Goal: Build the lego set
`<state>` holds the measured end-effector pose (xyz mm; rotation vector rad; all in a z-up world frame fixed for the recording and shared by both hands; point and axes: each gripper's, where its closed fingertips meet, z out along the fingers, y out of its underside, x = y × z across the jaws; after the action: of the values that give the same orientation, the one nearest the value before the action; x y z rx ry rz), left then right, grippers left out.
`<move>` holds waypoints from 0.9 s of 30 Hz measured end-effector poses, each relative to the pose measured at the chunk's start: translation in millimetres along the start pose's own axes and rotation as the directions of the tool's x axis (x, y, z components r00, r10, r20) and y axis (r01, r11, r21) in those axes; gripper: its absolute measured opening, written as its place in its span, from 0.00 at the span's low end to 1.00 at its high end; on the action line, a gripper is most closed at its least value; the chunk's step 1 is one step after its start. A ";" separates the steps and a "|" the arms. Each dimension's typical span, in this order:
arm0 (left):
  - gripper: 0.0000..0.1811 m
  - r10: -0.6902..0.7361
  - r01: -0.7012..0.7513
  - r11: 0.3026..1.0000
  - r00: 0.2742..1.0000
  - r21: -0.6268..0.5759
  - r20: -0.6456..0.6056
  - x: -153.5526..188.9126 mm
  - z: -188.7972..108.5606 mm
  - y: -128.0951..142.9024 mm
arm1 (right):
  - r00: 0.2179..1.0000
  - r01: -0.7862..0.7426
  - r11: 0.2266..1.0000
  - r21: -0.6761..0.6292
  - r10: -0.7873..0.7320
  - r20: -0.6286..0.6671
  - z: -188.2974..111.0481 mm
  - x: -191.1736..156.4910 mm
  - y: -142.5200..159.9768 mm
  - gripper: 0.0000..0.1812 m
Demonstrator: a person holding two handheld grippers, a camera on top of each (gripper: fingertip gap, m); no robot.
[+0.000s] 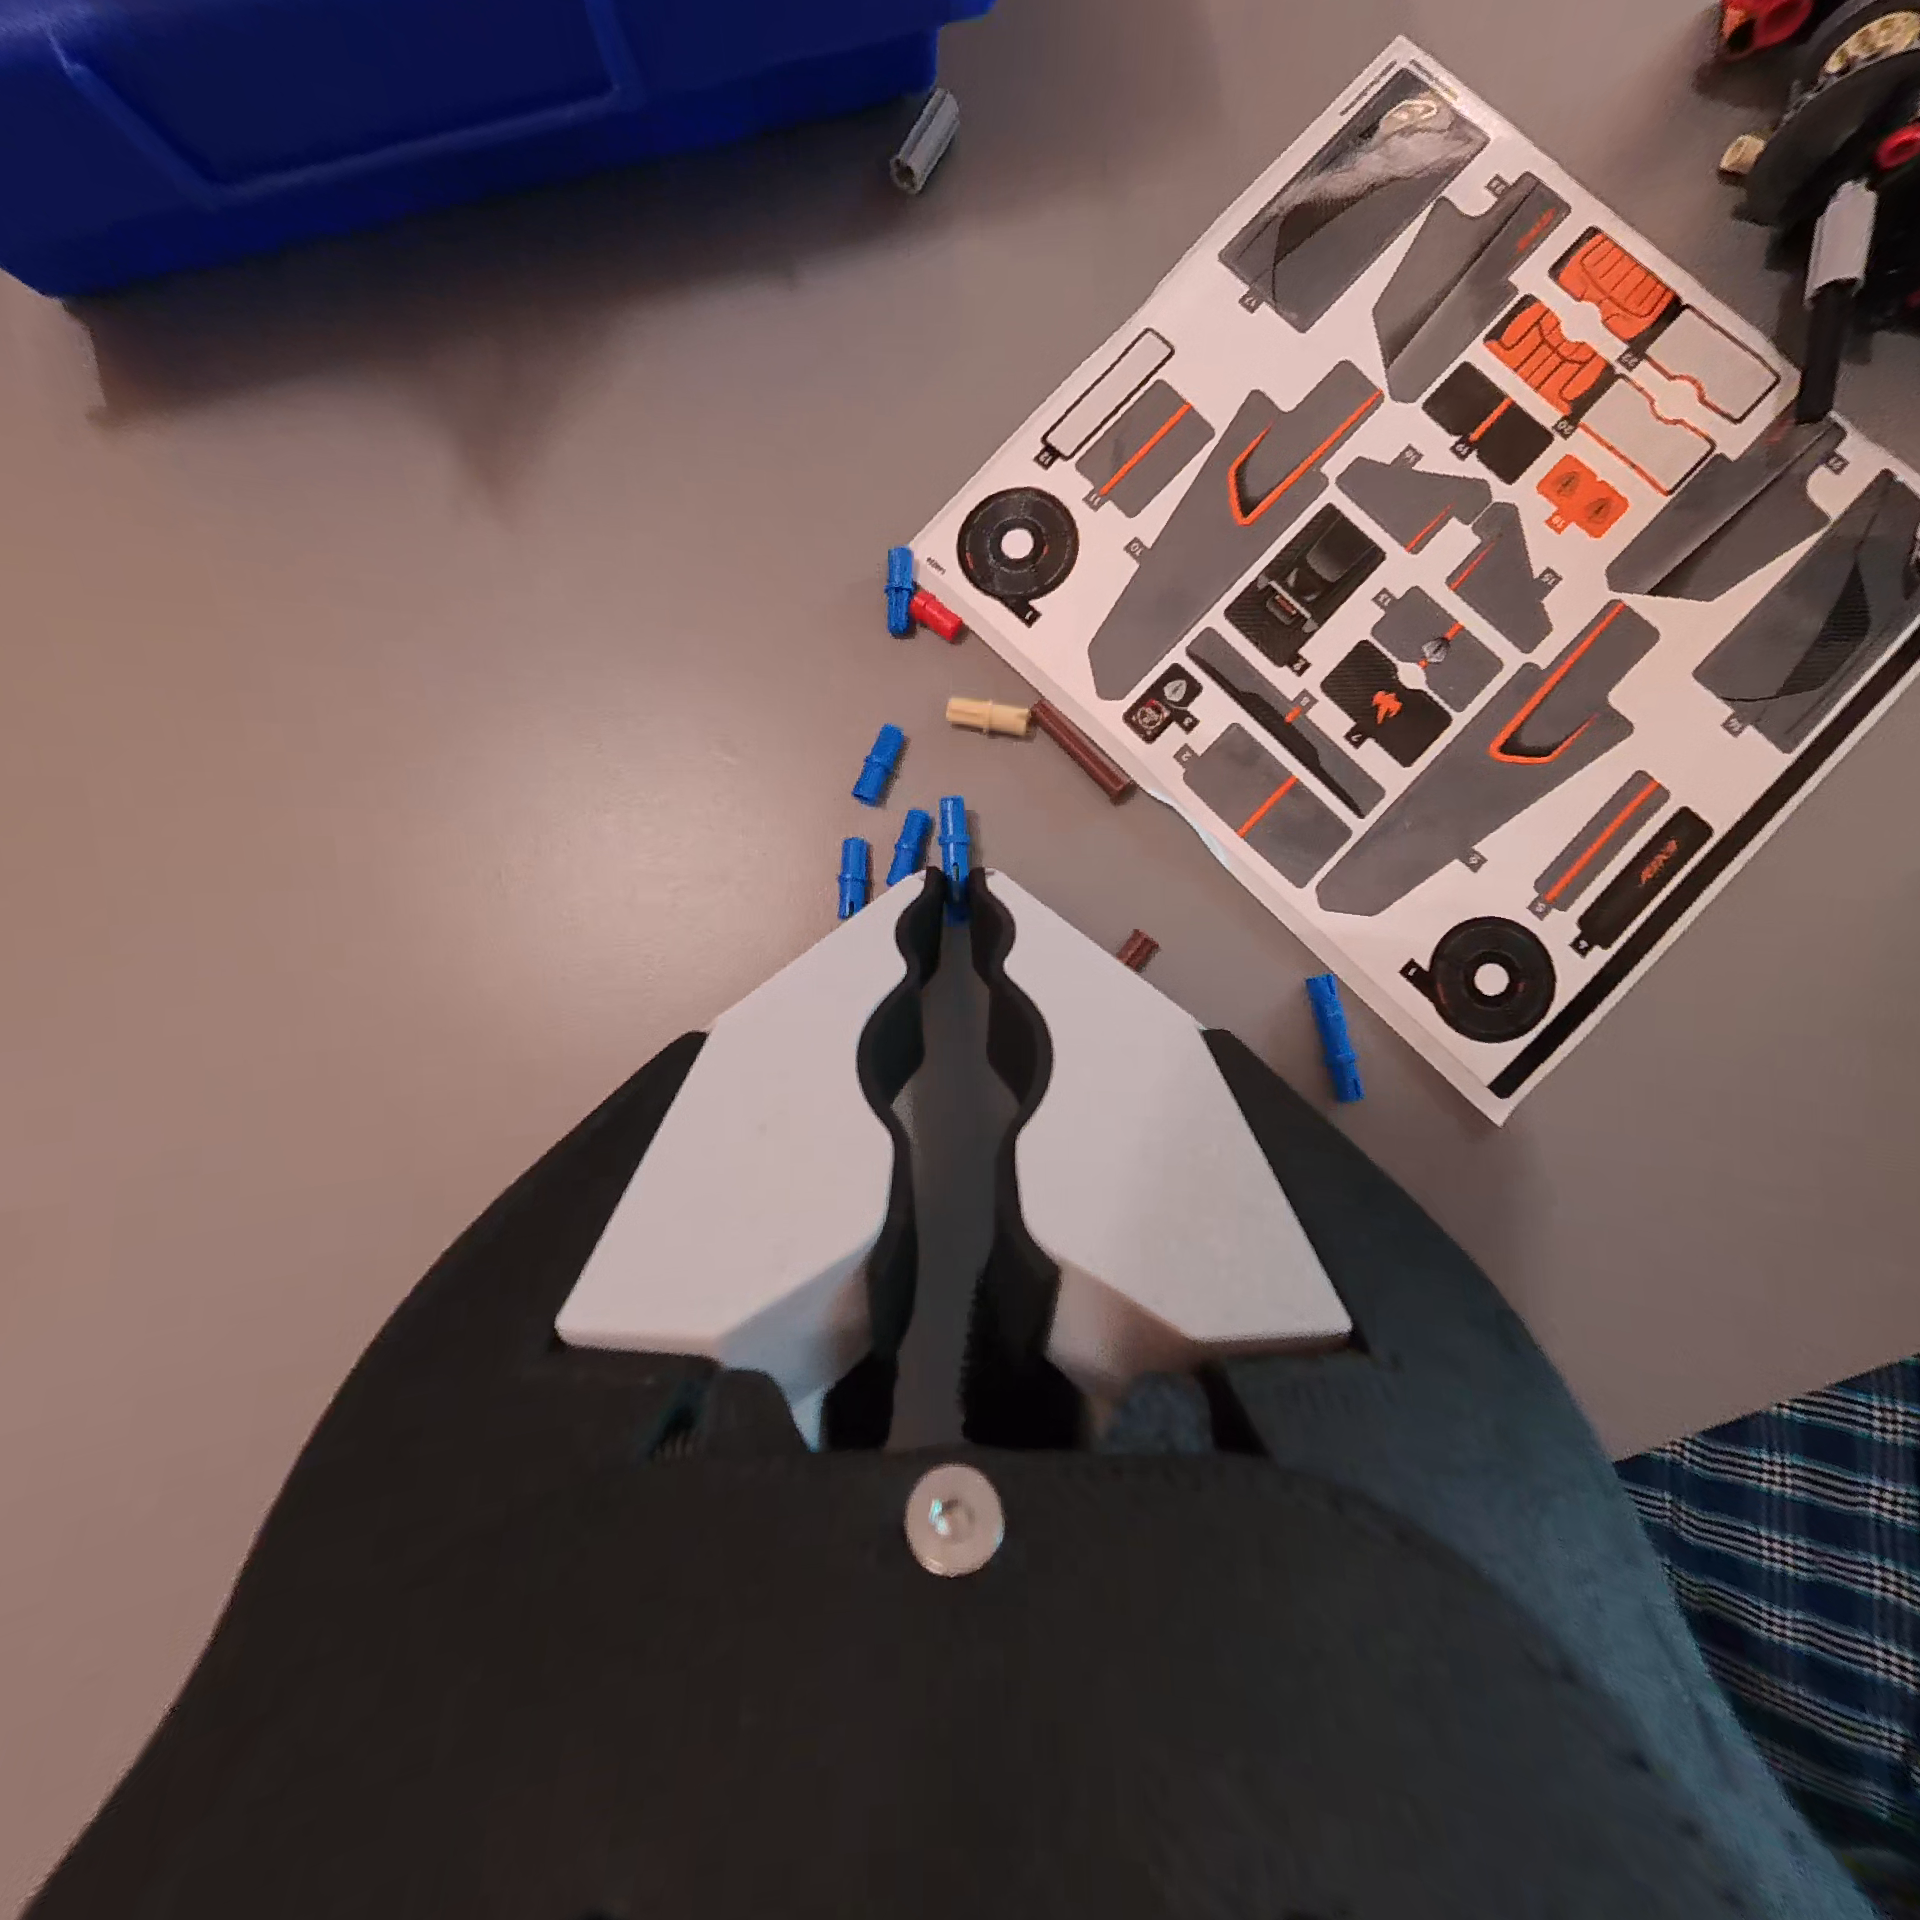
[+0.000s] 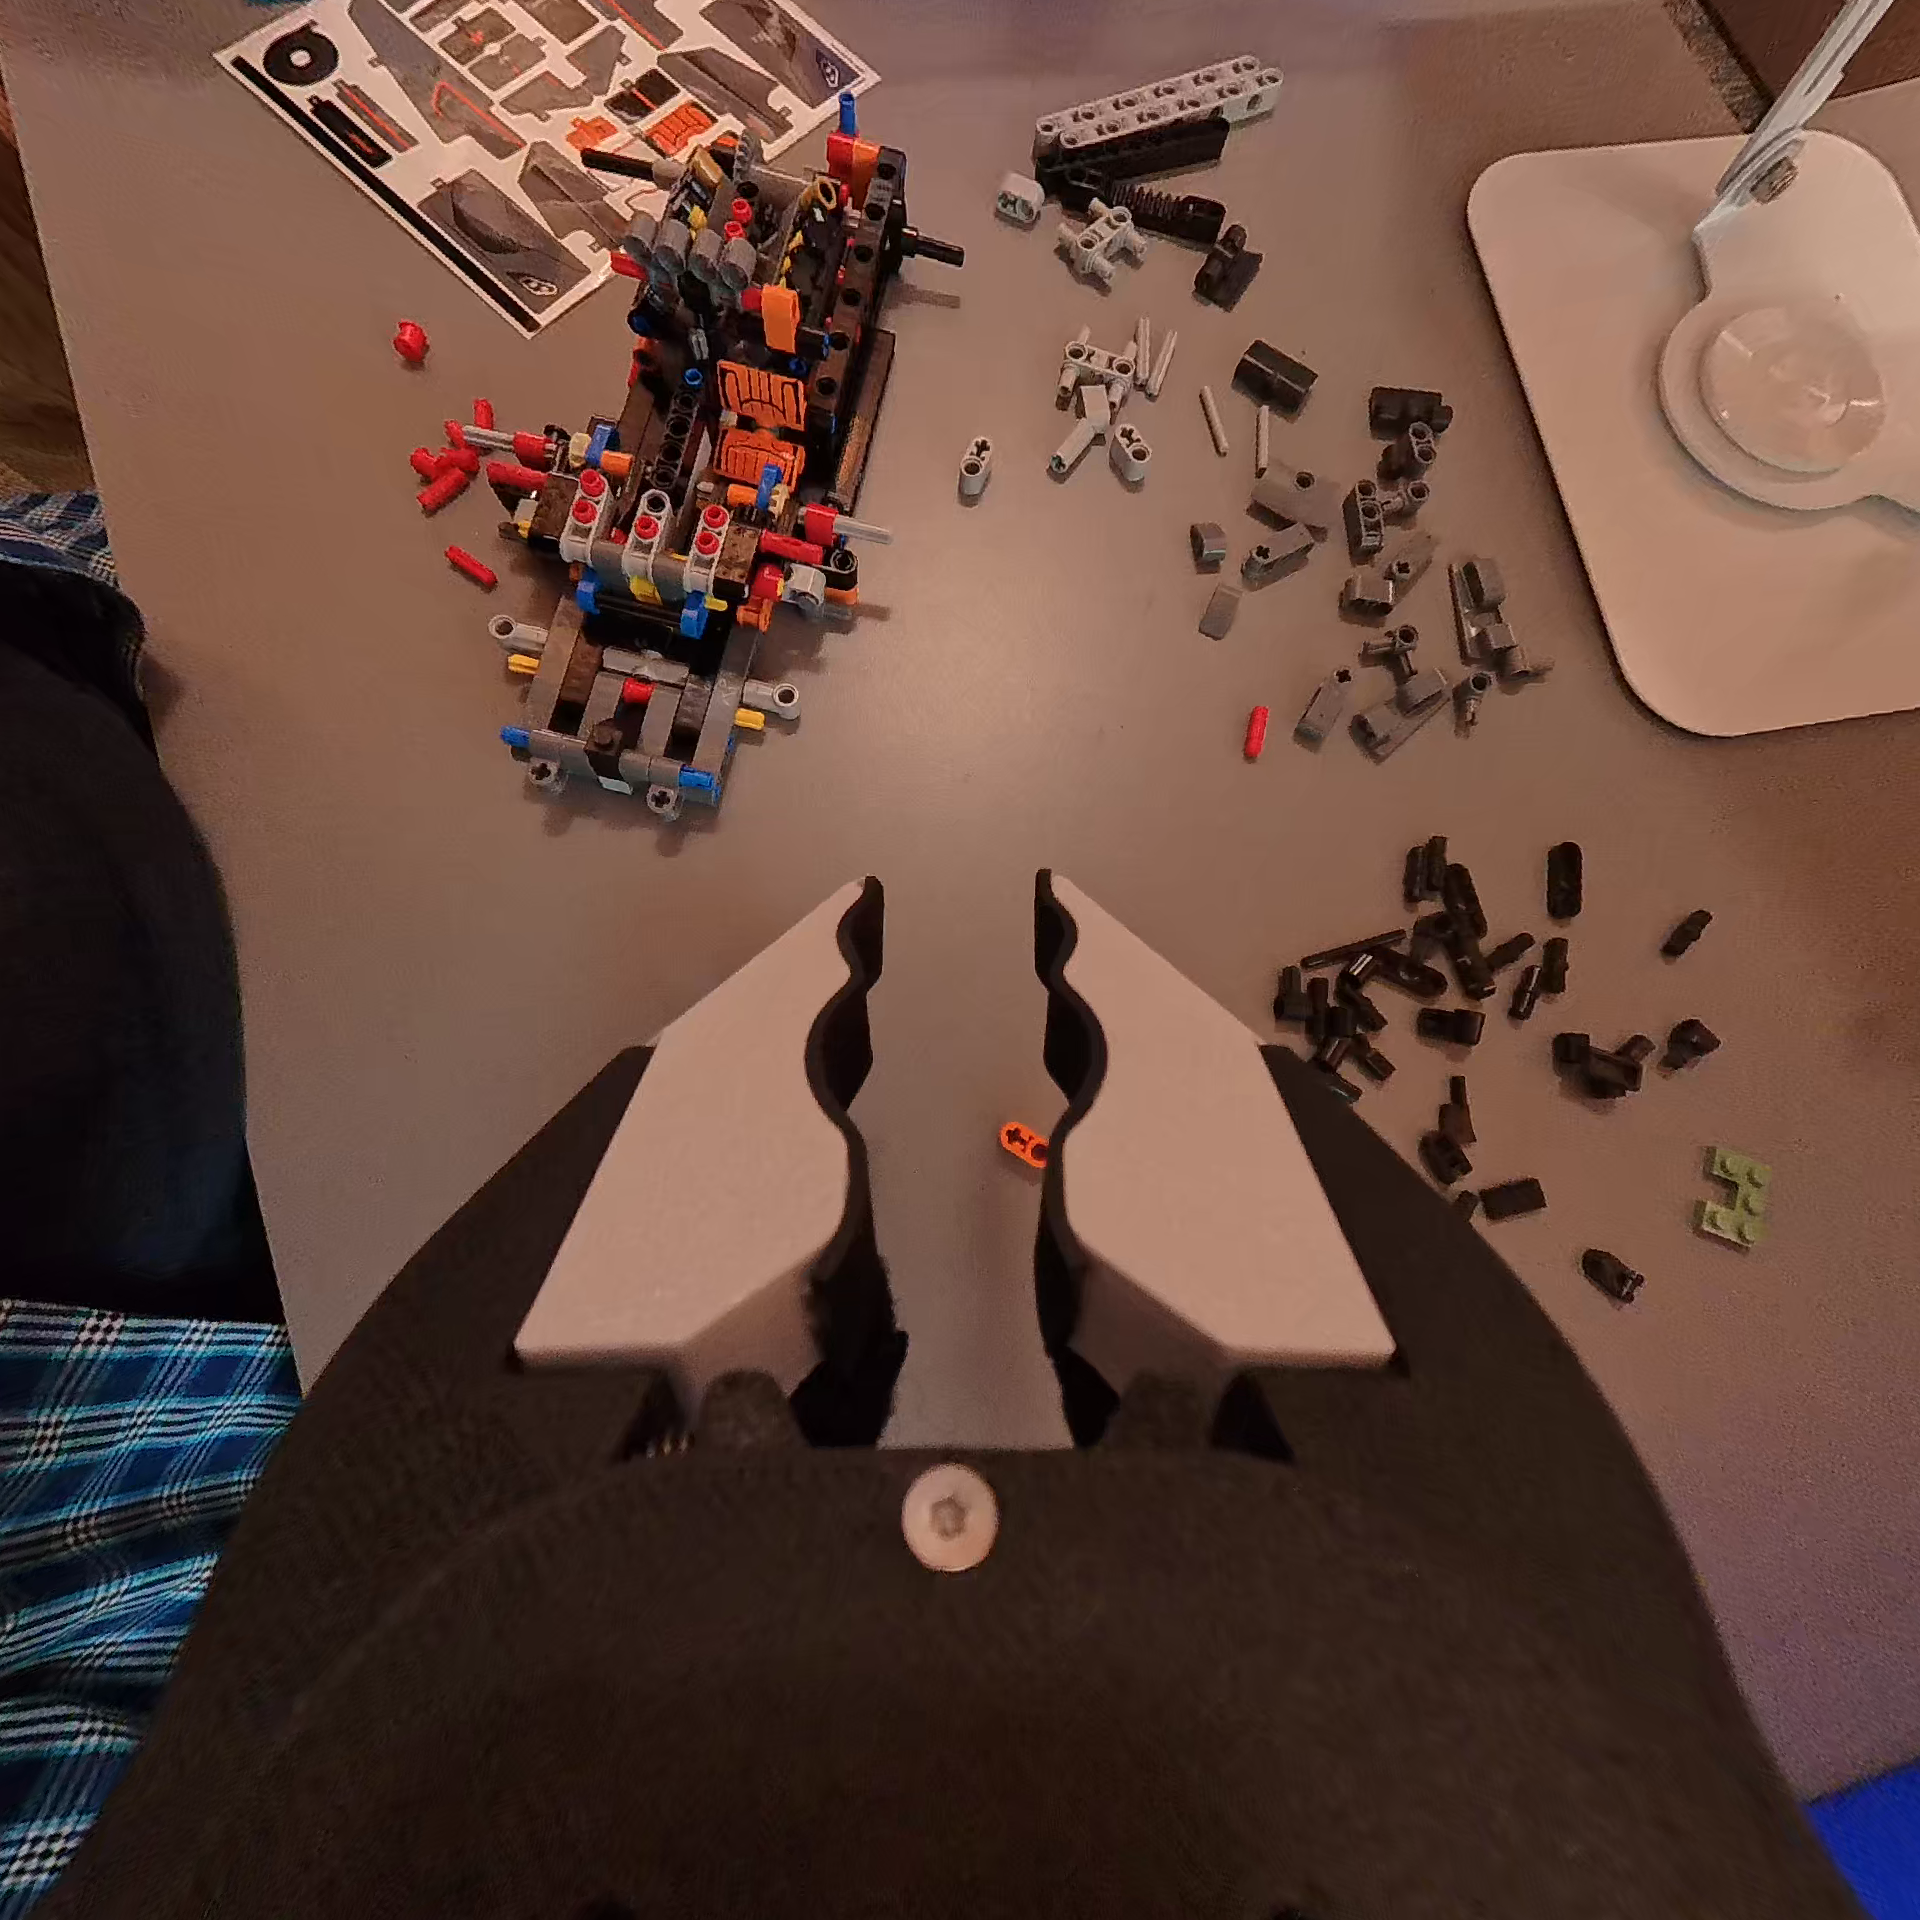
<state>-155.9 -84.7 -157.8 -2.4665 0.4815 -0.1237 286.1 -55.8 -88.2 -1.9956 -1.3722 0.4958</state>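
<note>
My left gripper pinches a blue pin by one end, leaving its tip free for the chassis, while my right gripper waits wide open, empty.

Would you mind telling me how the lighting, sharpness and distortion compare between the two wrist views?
Left wrist view: cool, even light; the sticker sheet and the blue pin in the left gripper are sharp, while the blue bin looks soft. Right wrist view: warmer, dimmer light; the car chassis is sharp. Both bend at the edges, wide-angle.
</note>
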 end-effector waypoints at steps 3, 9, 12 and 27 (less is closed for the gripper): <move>0.02 0.014 -0.014 0.999 1.000 0.032 0.003 1.5 -6.1 -6.9 | 1.000 -0.003 1.000 0.013 0.003 -0.004 -1.7 0.1 -1.2 0.15; 0.02 0.039 -0.036 0.985 0.999 0.169 -0.016 19.6 -34.1 -43.9 | 0.999 -0.007 0.996 0.093 0.012 -0.048 -16.3 0.0 -10.2 0.17; 0.02 0.086 -0.058 0.961 0.992 0.271 -0.092 60.5 -47.7 -81.6 | 0.996 0.019 0.988 0.155 -0.005 -0.086 -28.0 -4.1 -18.6 0.18; 0.02 0.377 -0.151 0.902 0.733 0.404 -0.567 322.0 -20.2 -178.9 | 0.980 0.080 0.952 0.296 -0.021 -0.196 -75.2 -28.7 3.3 0.21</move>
<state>195.0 -81.5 -43.8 -1.9384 1.0113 -0.8731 325.1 -105.8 -38.6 -1.7062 -1.1502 0.4484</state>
